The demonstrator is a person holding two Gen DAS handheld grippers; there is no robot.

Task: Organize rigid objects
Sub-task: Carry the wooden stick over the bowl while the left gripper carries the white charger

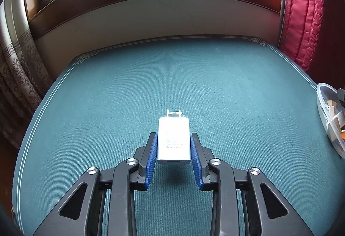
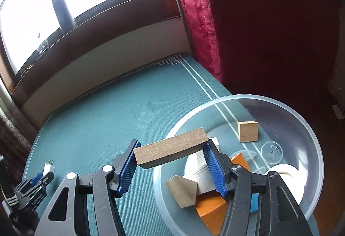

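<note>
Currently the right gripper [image 2: 171, 168] jaws clamp a brown wooden block [image 2: 171, 150] above the clear bowl [image 2: 310, 128], already holding several blocks. Farther left, the left gripper [image 1: 173, 149] jaws grip a white charger [image 1: 173, 141] over the bench [image 1: 129, 89]; both remain unplaced.

Left gripper [image 1: 173, 139]: 2 blue pads clamped on the sides of a white charger [image 1: 173, 143], prongs pointing away, lifted above the green mat [image 1: 129, 96]. Clear bowl [image 1: 330, 126] far right of the tongs.
</note>
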